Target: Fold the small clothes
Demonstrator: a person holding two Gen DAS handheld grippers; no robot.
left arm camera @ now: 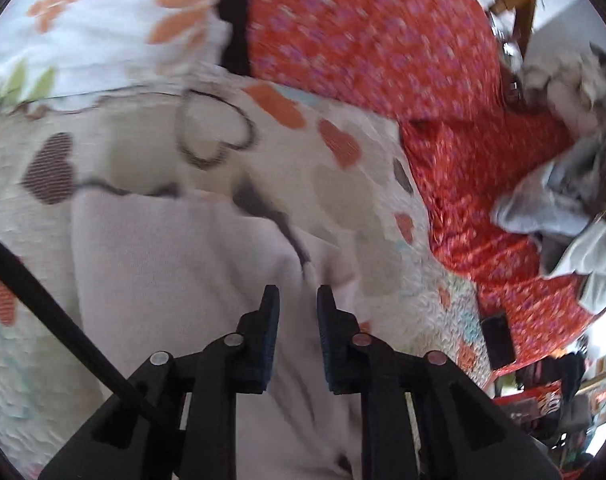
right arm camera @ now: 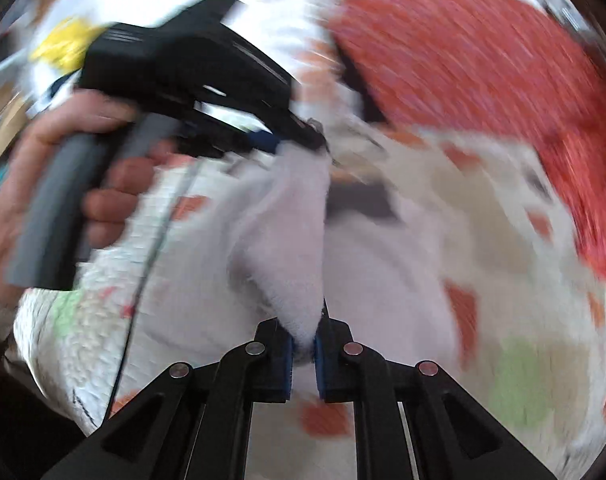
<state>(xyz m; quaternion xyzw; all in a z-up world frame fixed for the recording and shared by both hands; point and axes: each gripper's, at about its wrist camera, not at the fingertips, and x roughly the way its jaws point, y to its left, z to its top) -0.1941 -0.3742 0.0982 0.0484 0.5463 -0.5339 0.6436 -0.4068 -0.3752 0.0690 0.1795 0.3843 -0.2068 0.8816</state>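
Note:
A small pale pink garment (left arm camera: 175, 264) lies on a patterned quilt (left arm camera: 343, 184). In the left wrist view my left gripper (left arm camera: 298, 294) hovers over the garment, its jaws a narrow gap apart with nothing visibly between them. In the right wrist view my right gripper (right arm camera: 303, 338) is shut on a corner of the pink garment (right arm camera: 287, 240), which rises in a lifted fold toward the left gripper (right arm camera: 299, 140). There the left gripper's tips touch the fold's far end; whether they pinch it is blurred. A hand (right arm camera: 63, 184) holds that gripper.
A red patterned cloth (left arm camera: 383, 32) lies beyond the quilt. A heap of grey and white clothes (left arm camera: 563, 200) sits on it at the right. A white floral pillow (left arm camera: 83, 20) is at the back left. Room clutter (left arm camera: 551, 392) shows past the bed's edge.

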